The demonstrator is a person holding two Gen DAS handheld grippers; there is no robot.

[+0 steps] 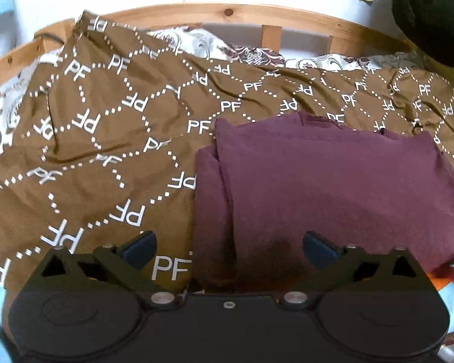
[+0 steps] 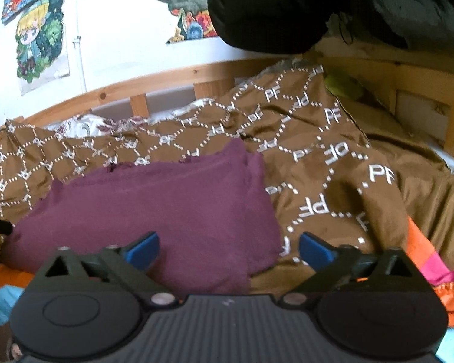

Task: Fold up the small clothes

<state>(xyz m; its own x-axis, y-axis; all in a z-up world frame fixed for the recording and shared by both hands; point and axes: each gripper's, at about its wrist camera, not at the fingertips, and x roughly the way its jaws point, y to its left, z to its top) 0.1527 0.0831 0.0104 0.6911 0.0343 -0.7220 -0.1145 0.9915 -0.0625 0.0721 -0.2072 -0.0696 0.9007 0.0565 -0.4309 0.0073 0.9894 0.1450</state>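
A maroon garment (image 1: 333,187) lies folded into a rough rectangle on a brown cover printed with white "PF" letters (image 1: 106,139). It also shows in the right wrist view (image 2: 154,208). My left gripper (image 1: 228,249) is open and empty, its blue pads just above the garment's near left edge. My right gripper (image 2: 228,249) is open and empty, over the garment's near right corner. Neither gripper holds cloth.
A wooden bed rail (image 1: 215,12) runs along the far side, with a white wall and posters (image 2: 39,39) behind. A black bundle (image 2: 287,9) hangs at upper right. Orange and pink fabric (image 2: 429,260) lies at the right, and patterned white bedding (image 1: 251,51) lies past the cover.
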